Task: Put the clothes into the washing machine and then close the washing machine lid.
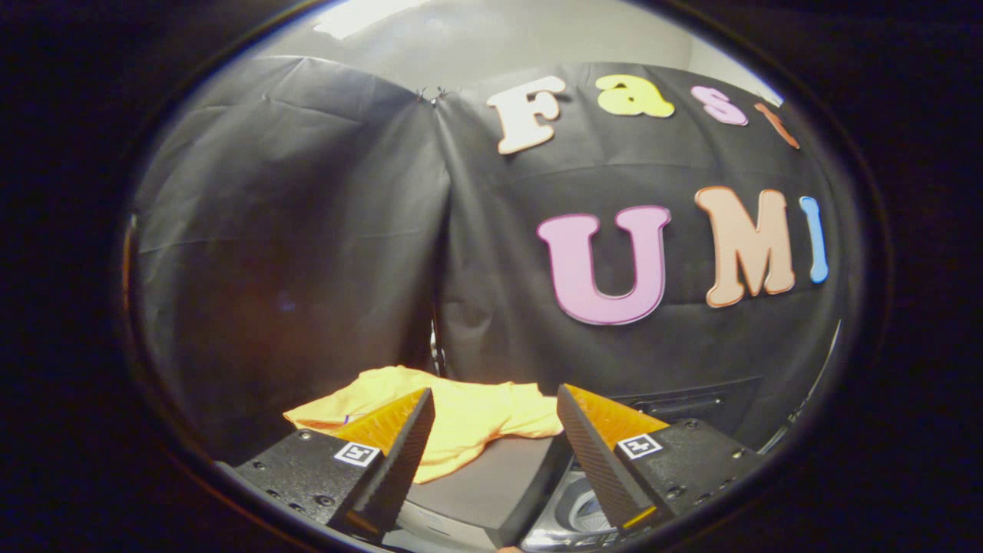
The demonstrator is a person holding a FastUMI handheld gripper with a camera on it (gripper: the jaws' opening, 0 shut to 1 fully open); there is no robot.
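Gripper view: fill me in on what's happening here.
A person is holding the hand-held gripper over a washing machine. Its fingers are spread apart and grip nothing. A yellow garment lies crumpled on the machine's grey top surface, just ahead of and between the fingers. Part of the machine's opening shows below the right finger. The garment is not yet inside.
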